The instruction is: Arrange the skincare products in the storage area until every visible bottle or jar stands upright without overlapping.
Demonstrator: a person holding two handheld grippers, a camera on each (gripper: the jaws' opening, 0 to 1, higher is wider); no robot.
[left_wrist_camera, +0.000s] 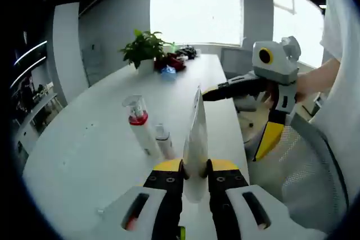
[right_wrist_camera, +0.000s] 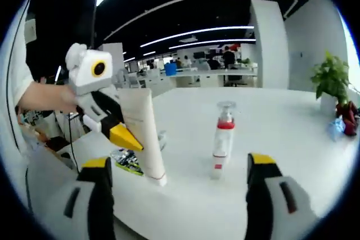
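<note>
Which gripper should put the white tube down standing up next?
Left, probably. The left gripper is already shut on the white tube, holding it over the table. The right gripper is open and holds nothing.

Left gripper view: tube (left_wrist_camera: pixel 195 139) sits between left gripper (left_wrist_camera: pixel 194 179) fingers, clamped, running fwd along them, over the table (left_wrist_camera: pixel 84 150). Pump bottle (left_wrist_camera: pixel 139 125) stands upright on table, just left of the fingers & slightly ahead; small bottle (left_wrist_camera: pixel 163 140) stands between it & the tube. Potted plant (left_wrist_camera: pixel 144 50) at far end of table, well ahead-left. Right gripper (left_wrist_camera: pixel 269 133) is off to the right, beyond table edge, over a chair (left_wrist_camera: pixel 306 167).

Right gripper view: pump bottle (right_wrist_camera: pixel 222 144) stands ahead between right gripper (right_wrist_camera: pixel 183 175) fingers, which are set wide apart, nearer the right finger. Tube (right_wrist_camera: pixel 145 136) is ahead, nearer the left finger, its lower end on the table (right_wrist_camera: pixel 281 116). Left gripper (right_wrist_camera: pixel 104 108) is on the tube's left side. Packet (right_wrist_camera: pixel 127 160) lies behind-left of the tube base. Potted plant (right_wrist_camera: pixel 332 80) far right.
</note>
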